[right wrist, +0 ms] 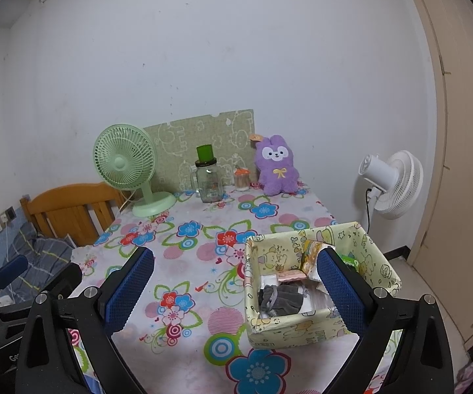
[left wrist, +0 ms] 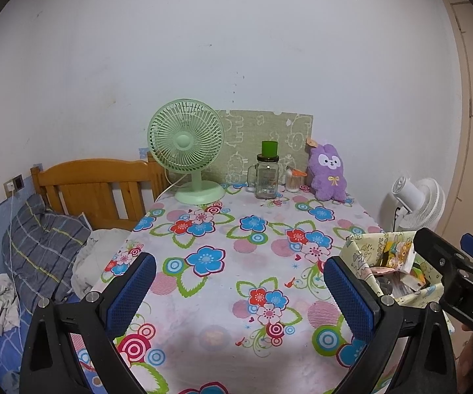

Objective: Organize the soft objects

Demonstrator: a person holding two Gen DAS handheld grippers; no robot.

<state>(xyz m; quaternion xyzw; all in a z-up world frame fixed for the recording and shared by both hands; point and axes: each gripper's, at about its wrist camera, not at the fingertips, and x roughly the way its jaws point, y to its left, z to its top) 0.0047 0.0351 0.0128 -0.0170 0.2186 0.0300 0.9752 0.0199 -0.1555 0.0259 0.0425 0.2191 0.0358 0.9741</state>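
The middle of the table is free cloth, so a gripper can pass straight toward 12 o'clock. At the far edge stands a row of obstacles: the green fan at 11 o'clock, the glass jar at 12, the small cup just beside it, and the purple plush at 1 o'clock, against the wall board. The fabric box blocks the near right side, at 3 o'clock. The bed headboard stands at 9 o'clock, beside the table.
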